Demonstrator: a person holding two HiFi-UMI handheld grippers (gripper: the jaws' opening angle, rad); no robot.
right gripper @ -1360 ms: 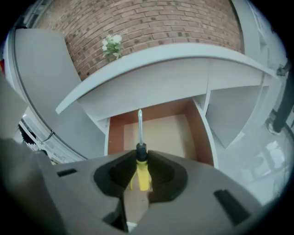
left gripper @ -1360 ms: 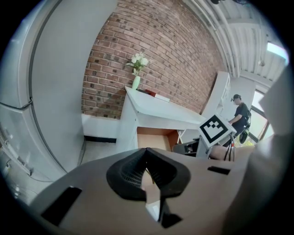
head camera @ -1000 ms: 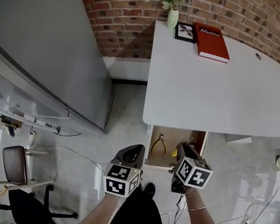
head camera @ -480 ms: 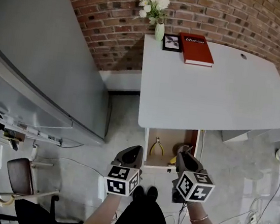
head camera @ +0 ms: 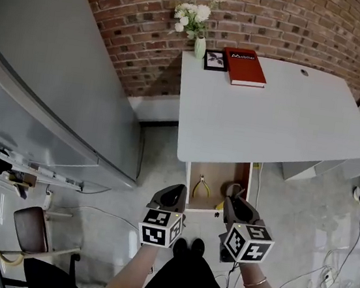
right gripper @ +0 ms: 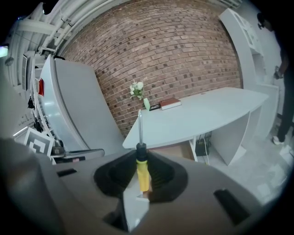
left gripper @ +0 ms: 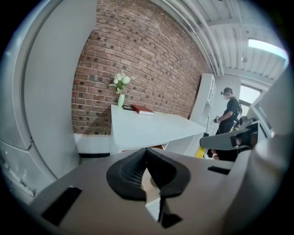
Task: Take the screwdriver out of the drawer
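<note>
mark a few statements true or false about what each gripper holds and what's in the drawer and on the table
1. The right gripper grips a yellow-handled screwdriver. True.
2. The left gripper holds the pliers. False: its jaws are together with nothing between them; the pliers lie in the drawer.
3. The drawer is pushed shut. False: it stands pulled out under the white table.
4. A red book lies on the table. True.
</note>
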